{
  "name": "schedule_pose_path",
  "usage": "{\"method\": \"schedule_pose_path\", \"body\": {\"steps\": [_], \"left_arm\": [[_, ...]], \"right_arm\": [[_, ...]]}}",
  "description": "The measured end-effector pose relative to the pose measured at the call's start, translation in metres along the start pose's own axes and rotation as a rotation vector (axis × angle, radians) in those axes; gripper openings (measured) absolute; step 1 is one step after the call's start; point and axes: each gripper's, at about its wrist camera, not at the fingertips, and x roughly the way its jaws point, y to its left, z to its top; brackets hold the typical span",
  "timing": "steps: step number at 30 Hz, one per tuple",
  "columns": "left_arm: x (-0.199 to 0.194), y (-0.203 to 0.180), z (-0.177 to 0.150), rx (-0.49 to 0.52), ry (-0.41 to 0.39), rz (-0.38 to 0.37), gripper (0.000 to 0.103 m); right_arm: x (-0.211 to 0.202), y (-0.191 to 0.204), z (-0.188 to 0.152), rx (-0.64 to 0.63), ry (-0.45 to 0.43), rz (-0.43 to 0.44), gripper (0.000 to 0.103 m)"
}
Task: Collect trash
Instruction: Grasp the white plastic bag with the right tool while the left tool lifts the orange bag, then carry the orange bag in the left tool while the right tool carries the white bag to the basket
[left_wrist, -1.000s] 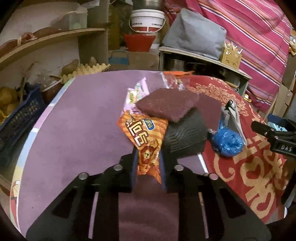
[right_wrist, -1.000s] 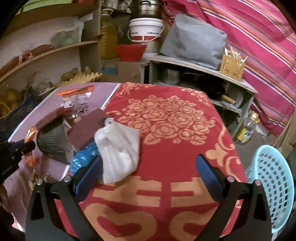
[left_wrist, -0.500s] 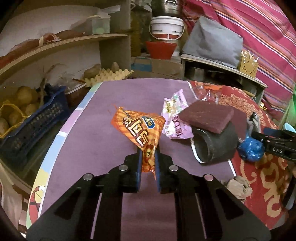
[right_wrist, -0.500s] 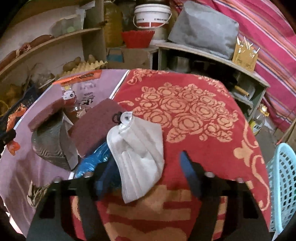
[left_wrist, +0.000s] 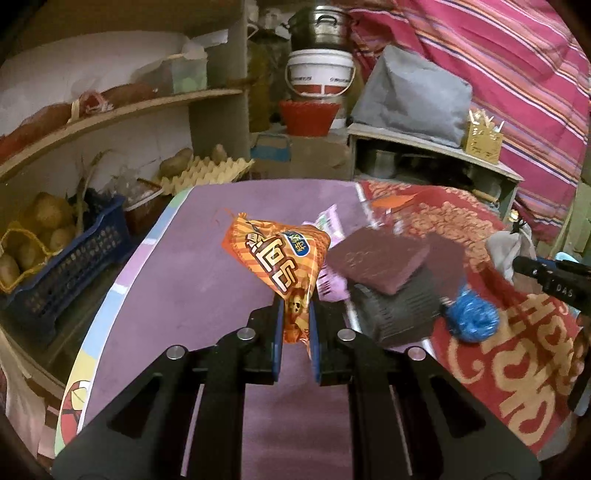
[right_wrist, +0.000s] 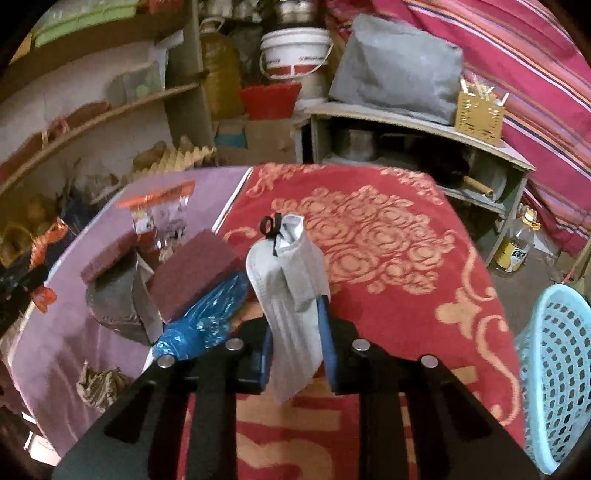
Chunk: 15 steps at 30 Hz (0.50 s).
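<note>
Above the purple tabletop (left_wrist: 177, 295), my left gripper (left_wrist: 294, 325) pinches the orange snack wrapper (left_wrist: 280, 258); my right gripper (right_wrist: 295, 332) has just closed on the grey face mask (right_wrist: 291, 295). Both grips are thin, so either could slip before reaching the blue basket (right_wrist: 554, 369).

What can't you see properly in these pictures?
- Right wrist view: most of the blue basket is cut off by the picture edge, so its contents are hidden.
- Left wrist view: the pink wrapper is blurred and partly behind the orange snack bag.
</note>
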Motion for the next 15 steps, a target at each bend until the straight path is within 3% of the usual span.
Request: {"method": "schedule_pose_path", "body": {"steps": [8, 15], "left_arm": [[-0.016, -0.049, 0.011, 0.044, -0.043, -0.060, 0.010], [-0.026, -0.110, 0.018, 0.098, -0.072, -0.139, 0.010]], "right_arm": [[-0.052, -0.057, 0.000, 0.077, -0.080, -0.050, 0.023], [-0.077, -0.110, -0.014, 0.119, -0.092, -0.125, 0.023]]}}
